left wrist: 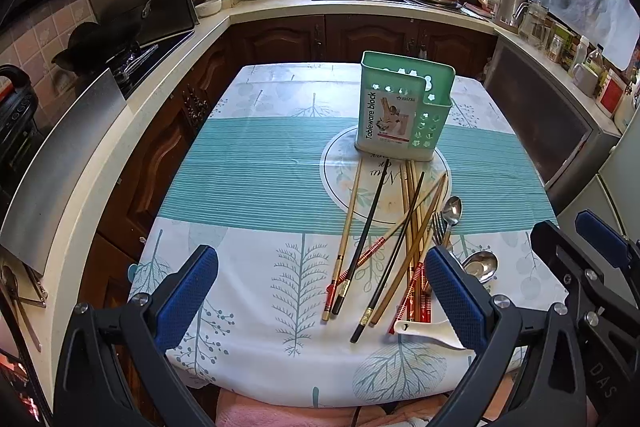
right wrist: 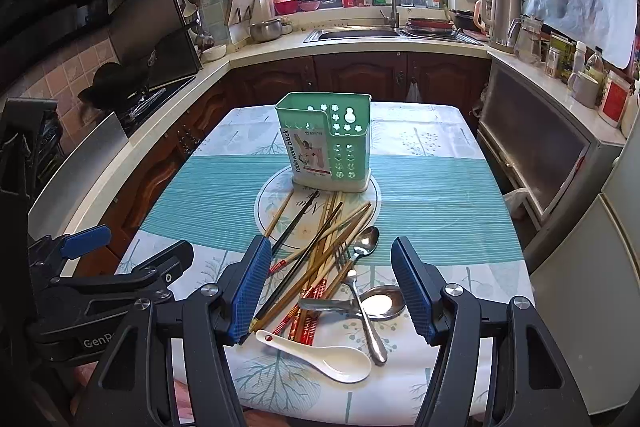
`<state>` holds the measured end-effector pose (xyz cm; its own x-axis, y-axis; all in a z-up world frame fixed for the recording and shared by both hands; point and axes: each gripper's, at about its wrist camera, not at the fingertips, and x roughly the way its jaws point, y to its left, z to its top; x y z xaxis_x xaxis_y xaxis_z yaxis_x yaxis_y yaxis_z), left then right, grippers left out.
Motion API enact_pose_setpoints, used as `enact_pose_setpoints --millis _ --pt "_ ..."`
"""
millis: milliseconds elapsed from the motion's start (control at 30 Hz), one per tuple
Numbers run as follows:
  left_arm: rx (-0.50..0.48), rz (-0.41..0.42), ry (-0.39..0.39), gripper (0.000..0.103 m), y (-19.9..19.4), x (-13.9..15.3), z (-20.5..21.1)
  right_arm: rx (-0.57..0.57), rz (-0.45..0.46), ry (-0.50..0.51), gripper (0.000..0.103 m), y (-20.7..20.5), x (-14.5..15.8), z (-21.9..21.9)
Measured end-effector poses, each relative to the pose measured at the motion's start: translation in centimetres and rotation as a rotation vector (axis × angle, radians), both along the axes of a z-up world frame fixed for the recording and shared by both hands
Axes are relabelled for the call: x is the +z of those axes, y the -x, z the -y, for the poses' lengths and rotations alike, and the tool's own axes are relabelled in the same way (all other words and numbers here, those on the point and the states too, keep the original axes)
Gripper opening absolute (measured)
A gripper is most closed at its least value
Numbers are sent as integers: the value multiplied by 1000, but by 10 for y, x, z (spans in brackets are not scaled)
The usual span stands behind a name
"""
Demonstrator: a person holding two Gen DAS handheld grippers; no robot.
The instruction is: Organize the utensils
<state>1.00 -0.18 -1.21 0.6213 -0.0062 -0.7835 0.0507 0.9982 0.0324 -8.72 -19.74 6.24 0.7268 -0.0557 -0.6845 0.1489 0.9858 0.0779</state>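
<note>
Both my grippers are hanging over the near edge of the table (right wrist: 440,187), jaws spread wide with nothing in them: left gripper (left wrist: 320,291), right gripper (right wrist: 332,287). Closest to me is a white ceramic spoon (right wrist: 320,357), then a metal ladle (right wrist: 380,303) with a steel spoon (right wrist: 362,251) lying across it, next to a fork (right wrist: 340,259). The chopsticks (right wrist: 320,251) are a crossed jumble right there. Beyond the pile, the green utensil holder (right wrist: 326,143) stands upright mid-table.
</note>
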Motion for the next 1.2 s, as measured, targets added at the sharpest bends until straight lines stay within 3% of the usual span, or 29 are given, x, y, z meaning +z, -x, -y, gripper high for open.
enact_pose_setpoints --millis 1200 --pt "-14 0 -12 99 4 3 3 -3 -4 -15 64 -7 -2 1"
